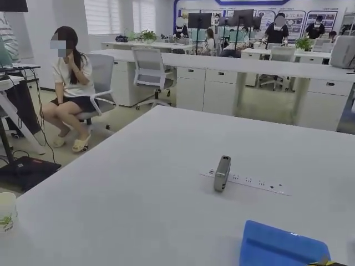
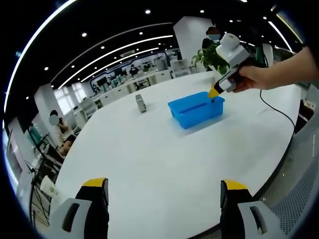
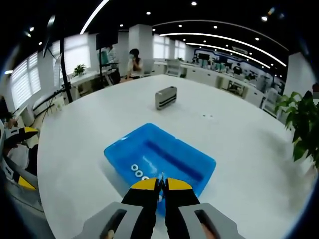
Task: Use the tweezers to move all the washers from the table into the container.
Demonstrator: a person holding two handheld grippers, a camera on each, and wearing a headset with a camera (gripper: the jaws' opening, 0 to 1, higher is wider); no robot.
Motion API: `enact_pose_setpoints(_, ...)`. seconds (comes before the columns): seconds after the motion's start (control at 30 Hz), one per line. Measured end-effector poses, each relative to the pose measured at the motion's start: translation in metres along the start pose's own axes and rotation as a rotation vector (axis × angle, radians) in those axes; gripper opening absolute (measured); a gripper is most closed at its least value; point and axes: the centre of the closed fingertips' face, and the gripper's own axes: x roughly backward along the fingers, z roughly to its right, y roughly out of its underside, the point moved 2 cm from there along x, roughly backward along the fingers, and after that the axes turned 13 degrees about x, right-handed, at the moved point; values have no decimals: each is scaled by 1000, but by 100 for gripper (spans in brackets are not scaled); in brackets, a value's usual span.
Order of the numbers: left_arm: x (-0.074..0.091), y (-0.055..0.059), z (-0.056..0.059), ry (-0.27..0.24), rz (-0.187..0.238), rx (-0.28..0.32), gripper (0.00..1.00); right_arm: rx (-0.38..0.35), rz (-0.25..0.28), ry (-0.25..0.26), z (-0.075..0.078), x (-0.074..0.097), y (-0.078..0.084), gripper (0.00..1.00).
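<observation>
1. White table (image 1: pixel 138 194), open-plan office; desks and seated person (image 1: pixel 69 83) behind.
2. Blue container (image 3: pixel 179 154): long axis runs upper-left to lower-right in right gripper view. Washers (image 3: pixel 134 169) lie in its near-left corner.
3. Right gripper (image 3: pixel 162 185) clenched on tweezers (image 3: pixel 162 177), tips pointing fwd over container's near rim.
4. Left gripper (image 2: pixel 162 196): jaws wide apart, holding nothing, above table.
5. Grey box (image 3: pixel 166 96) lies beyond container.

The head view looks forward over the desk (image 1: pixel 138 194). The left gripper view faces the blue container (image 2: pixel 195 110) from well back, and the right gripper view looks down on it closely. All three share it.
</observation>
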Motion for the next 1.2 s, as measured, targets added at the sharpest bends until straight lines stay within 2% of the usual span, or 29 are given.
enact_pose_setpoints(0.3,0,1,0,-2,-9,-4,95,5,2,-6,-3,-1,3,1)
enact_pose_setpoints(0.47,0,2,0,-2,-13,-8,95,-17,19,-16,-4,-1,2,2)
enact_pose_setpoints(0.63,1,-1,2,8,-4,-6,95,-42,11,-23,-1,-1,2,2)
enact_pose_setpoints(0.7,3,-7,3,7,34,-26,94,-41,17,-26,-1,1,0,3)
enact_pose_setpoints(0.8,4,-8,5,18,28,-29,94,-52,34,-36,-1,5,-7,3)
enact_pose_setpoints(0.87,7,-12,7,16,38,-58,94,-44,53,-21,2,11,-14,3)
enact_pose_setpoints(0.97,11,-17,10,36,45,-64,94,-51,82,-12,6,20,-23,3)
enact_pose_setpoints(1.03,16,-25,13,54,61,-70,94,-60,111,-6,8,28,-31,3)
enact_pose_setpoints(1.17,24,-46,20,101,104,-56,91,-74,171,-14,0,49,-50,3)
enact_pose_setpoints(1.2,25,-48,20,104,107,-52,90,-68,183,-16,-3,53,-54,3)
